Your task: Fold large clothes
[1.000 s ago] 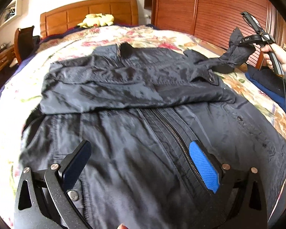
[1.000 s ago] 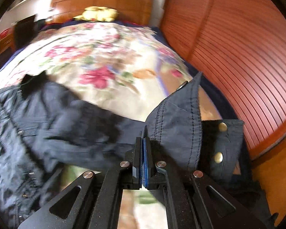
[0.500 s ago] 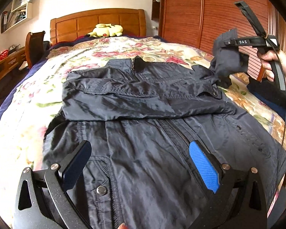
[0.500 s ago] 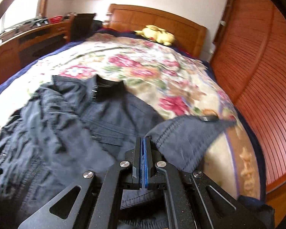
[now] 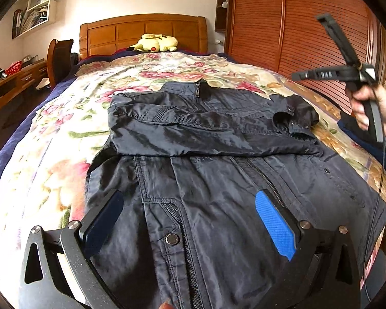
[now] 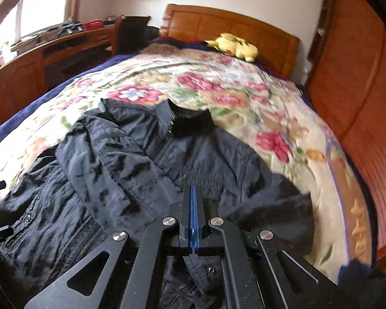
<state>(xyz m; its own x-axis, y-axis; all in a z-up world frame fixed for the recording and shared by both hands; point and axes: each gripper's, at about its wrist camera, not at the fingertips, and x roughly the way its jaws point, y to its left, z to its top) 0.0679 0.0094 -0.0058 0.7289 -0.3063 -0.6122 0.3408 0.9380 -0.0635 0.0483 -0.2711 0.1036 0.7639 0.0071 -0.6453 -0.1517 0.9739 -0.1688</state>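
A dark navy jacket (image 5: 218,185) lies zipped on the floral bedspread (image 5: 51,159), collar at the far end. One sleeve (image 5: 182,126) is folded across the chest. The other sleeve's cuff (image 5: 293,118) lies crumpled on the jacket's right shoulder. My left gripper (image 5: 187,198) hovers open over the lower front, with nothing between its blue pads (image 5: 275,226). A hand holds my right gripper (image 5: 299,75) in the air to the right of the cuff. In the right wrist view its pads (image 6: 191,206) are together with no cloth between them; the jaws are just beginning to open.
A yellow plush toy (image 5: 155,43) sits by the wooden headboard (image 5: 141,31). Slatted wooden wardrobe doors (image 5: 296,25) run along the right side. A desk (image 6: 38,51) and a chair (image 5: 60,56) stand on the left. Another dark blue garment (image 5: 360,134) lies at the bed's right edge.
My right gripper swung the cuff in from the bed's right side over the jacket and released it; the cuff now rests on the shoulder. The left gripper drew back a little.
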